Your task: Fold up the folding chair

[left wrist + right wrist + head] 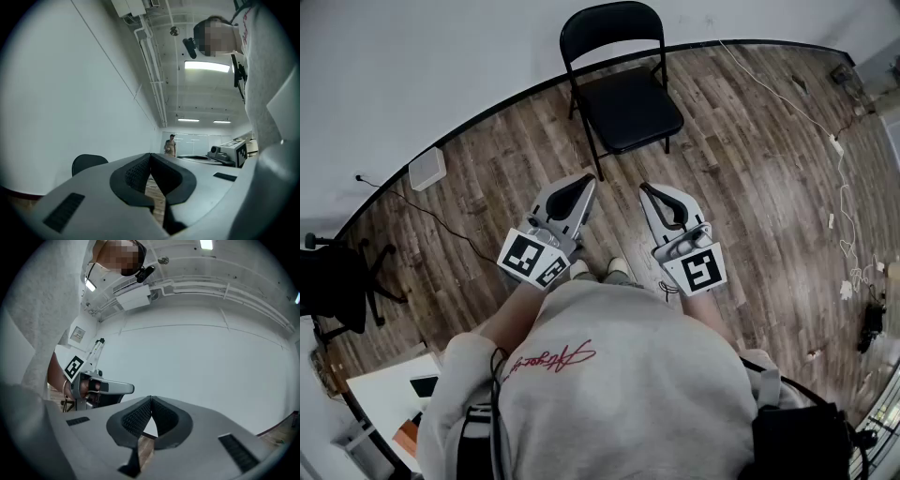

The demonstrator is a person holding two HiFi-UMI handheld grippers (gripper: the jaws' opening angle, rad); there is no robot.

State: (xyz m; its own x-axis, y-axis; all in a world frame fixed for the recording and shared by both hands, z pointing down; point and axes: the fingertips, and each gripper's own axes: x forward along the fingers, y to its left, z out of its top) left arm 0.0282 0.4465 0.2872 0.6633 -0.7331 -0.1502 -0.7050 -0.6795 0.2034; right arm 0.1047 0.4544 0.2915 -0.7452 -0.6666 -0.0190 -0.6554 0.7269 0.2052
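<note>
The folding chair (619,89) stood open on the wooden floor (750,187), its back toward the white wall (441,66) and its seat facing us. It was straight ahead of us and well apart from both grippers. We judged it a stiff thing of painted metal tube with a padded seat and back, fairly heavy for two small jaws, and free to move only at its hinges. The smooth tube would likely be slippery, so we thought the better holds were the front edge of the seat, to tip it upward, and the top of the backrest, to steady the frame. The closing legs could pinch whatever sat between them.

Our left gripper (585,181) and right gripper (646,188) pointed toward the chair, side by side. Each had its jaws pressed together with nothing between them, so both would have to open before taking hold.

Nothing lay on the floor between us and the chair. A white cable (825,141) trailed along the floor to the right, a small white box (427,169) sat by the wall to the left, and a dark office chair (337,286) stood farther left. All were clear of the path. In the left gripper view a person (171,144) stood far across the room.
</note>
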